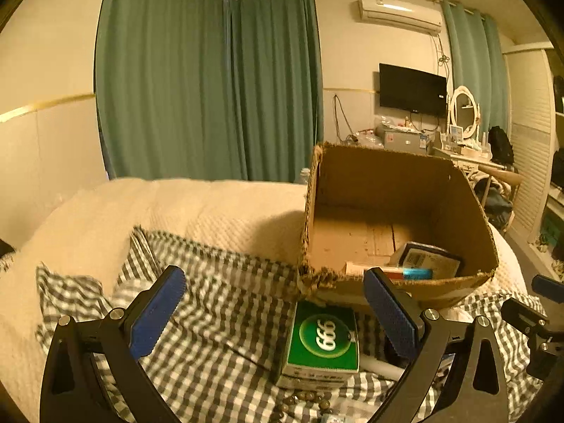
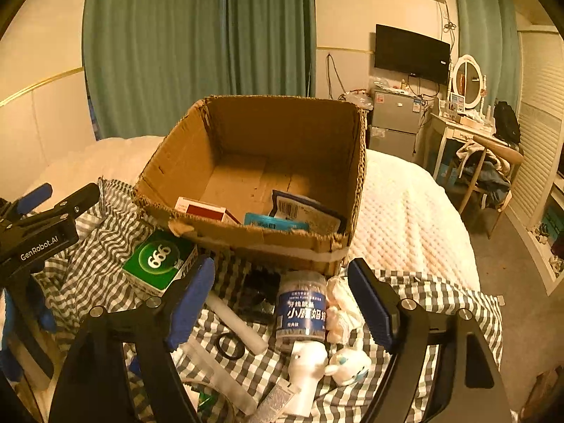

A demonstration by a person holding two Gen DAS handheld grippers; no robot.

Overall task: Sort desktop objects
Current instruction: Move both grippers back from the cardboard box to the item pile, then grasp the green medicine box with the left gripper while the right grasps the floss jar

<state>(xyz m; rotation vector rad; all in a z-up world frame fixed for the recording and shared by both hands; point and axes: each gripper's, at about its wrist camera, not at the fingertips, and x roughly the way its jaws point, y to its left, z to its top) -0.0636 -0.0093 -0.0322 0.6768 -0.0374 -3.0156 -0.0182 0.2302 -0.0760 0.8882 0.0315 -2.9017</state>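
An open cardboard box [image 1: 384, 176] [image 2: 282, 130] stands on a bed and holds a red-and-white carton [image 2: 206, 211], a blue packet [image 2: 275, 225] and a dark pouch [image 2: 310, 211]. In front of it, on a grey checked cloth [image 1: 218, 282], lies a green box [image 1: 322, 338] [image 2: 160, 257]. My left gripper [image 1: 275, 313] is open just above and left of the green box. My right gripper [image 2: 282, 305] is open over a clear jar with a blue label [image 2: 301, 306], not touching it.
Around the jar lie a white tube [image 2: 236, 320], a black ring [image 2: 229, 347], crumpled tissue [image 2: 340, 306], a white bottle [image 2: 306, 363] and a small white plush toy [image 2: 347, 363]. A cream quilt [image 2: 405, 211] covers the bed. A dressing table and chair [image 2: 486, 162] stand at the far right.
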